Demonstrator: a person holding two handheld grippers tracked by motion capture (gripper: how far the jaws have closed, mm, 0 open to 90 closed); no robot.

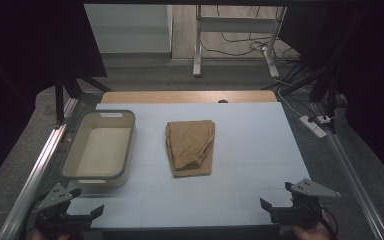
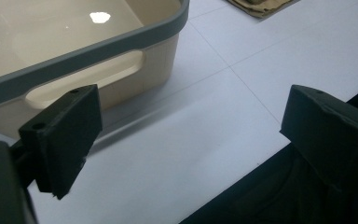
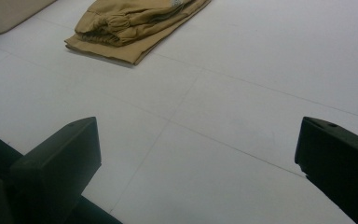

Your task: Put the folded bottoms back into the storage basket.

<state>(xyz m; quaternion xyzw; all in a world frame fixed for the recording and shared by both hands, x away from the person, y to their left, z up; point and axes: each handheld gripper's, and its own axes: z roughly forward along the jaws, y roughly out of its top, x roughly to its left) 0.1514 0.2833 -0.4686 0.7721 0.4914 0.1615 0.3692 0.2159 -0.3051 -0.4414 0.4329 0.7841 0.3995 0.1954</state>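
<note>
Folded tan trousers, elastic waistband nearest, left gripper and right gripper both wide apart

Left gripper sits low at the near left corner of the tabletop, held from below, grey plate on top, fingers spread wide w/ nothing between them, aimed fwd and a bit inward. Right gripper at the near right corner, same deal: fingers wide apart, empty, pointing inward-left. Right hand wraps its rear end. Both well apart from each other.
</note>
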